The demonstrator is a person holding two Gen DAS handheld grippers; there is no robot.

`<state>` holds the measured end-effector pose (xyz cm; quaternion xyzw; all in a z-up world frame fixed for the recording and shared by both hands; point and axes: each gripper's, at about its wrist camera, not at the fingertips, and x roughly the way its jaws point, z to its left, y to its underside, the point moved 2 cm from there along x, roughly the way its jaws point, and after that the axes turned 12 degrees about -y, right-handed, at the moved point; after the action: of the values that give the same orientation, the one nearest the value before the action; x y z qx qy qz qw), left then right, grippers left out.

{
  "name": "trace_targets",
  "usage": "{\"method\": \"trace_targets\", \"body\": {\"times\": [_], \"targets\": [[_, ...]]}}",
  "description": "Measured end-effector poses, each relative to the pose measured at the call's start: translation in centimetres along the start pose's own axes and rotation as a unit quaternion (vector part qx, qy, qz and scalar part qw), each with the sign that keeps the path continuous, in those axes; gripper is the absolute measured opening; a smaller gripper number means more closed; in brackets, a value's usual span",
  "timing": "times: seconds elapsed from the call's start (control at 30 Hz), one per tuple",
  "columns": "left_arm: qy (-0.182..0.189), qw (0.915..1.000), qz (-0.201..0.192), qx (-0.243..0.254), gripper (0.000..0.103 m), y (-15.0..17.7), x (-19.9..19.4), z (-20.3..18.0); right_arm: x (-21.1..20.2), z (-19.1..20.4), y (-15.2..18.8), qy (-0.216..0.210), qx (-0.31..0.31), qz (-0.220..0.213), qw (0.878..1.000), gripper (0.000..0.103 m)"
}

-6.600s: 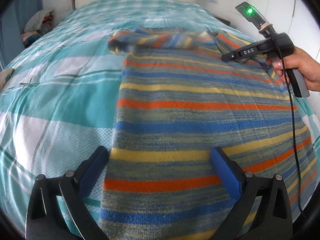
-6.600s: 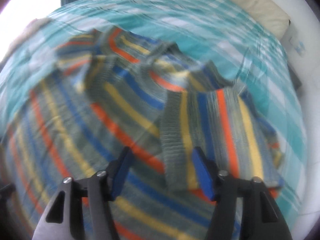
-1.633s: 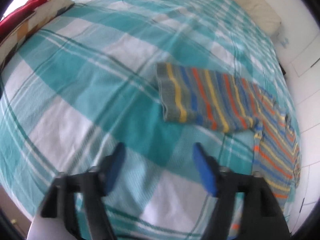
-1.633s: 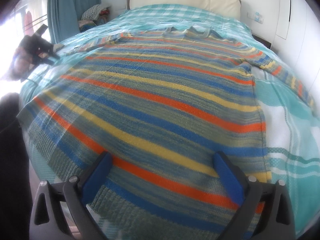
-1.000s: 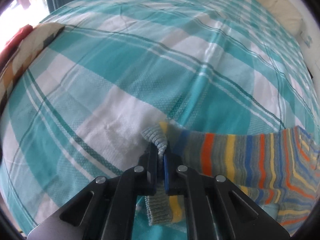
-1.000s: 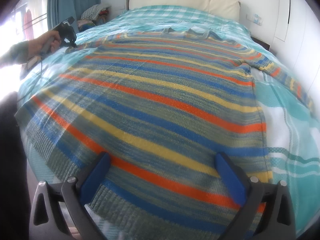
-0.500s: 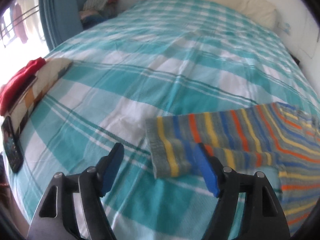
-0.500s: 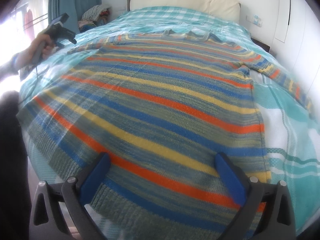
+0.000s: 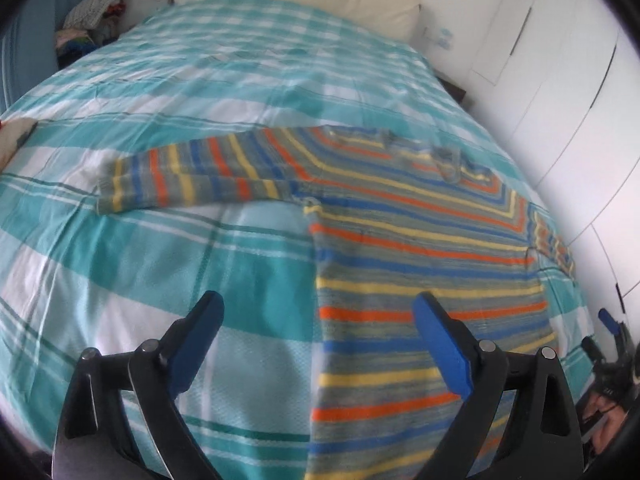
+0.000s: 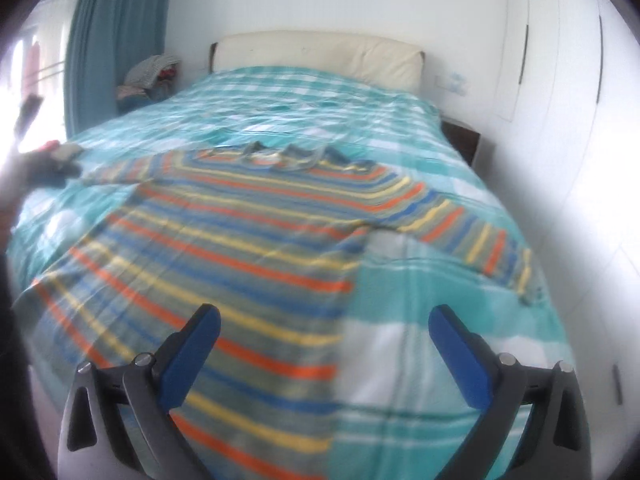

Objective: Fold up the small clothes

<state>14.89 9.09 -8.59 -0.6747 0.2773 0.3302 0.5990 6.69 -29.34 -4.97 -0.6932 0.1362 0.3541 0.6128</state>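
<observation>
Sweater [image 9: 420, 240], striped in orange, yellow, blue and grey, lies flat on the bed [image 9: 240, 92], both sleeves spread outward, neckline toward the headboard [image 10: 320, 56]. Left gripper [image 9: 320, 344] hovers released above the sweater's left hem edge, holding nothing. Right gripper [image 10: 324, 352] likewise stands released and unloaded over the right hem edge. Bedspread is teal-and-white plaid.

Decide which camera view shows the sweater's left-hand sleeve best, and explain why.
The left wrist view: the sleeve lies flat on the bedspread, seen whole from cuff to shoulder. In the right wrist view it is small, far off and blurred near the left edge.
</observation>
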Motion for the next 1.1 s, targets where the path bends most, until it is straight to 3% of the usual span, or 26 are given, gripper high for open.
{"method": "trace_targets", "body": {"times": [0.17,0.27,0.37,0.73,1.1], "targets": [[-0.109,0.9928,-0.031,0.039,0.096,0.8,3.7,0.7,3.8,-5.6,0.7,0.043,0.069,0.001,0.997,0.102],[-0.152,0.9873,-0.015,0.045,0.096,1.5,5.6,2.4,5.7,-8.6,2.6,0.059,0.139,0.026,0.988,0.102],[-0.146,0.9883,0.007,0.045,0.096,1.6,6.8,2.9,6.7,-10.4,3.9,0.051,0.193,0.045,0.979,0.103],[-0.136,0.9888,0.057,0.021,0.102,2.1,8.7,2.9,7.2,-10.3,4.5,0.052,0.187,0.038,0.980,0.103],[-0.119,0.9903,0.068,0.025,0.103,2.1,9.1,3.2,7.4,-10.2,4.4,0.057,0.184,0.041,0.980,0.103]]}}
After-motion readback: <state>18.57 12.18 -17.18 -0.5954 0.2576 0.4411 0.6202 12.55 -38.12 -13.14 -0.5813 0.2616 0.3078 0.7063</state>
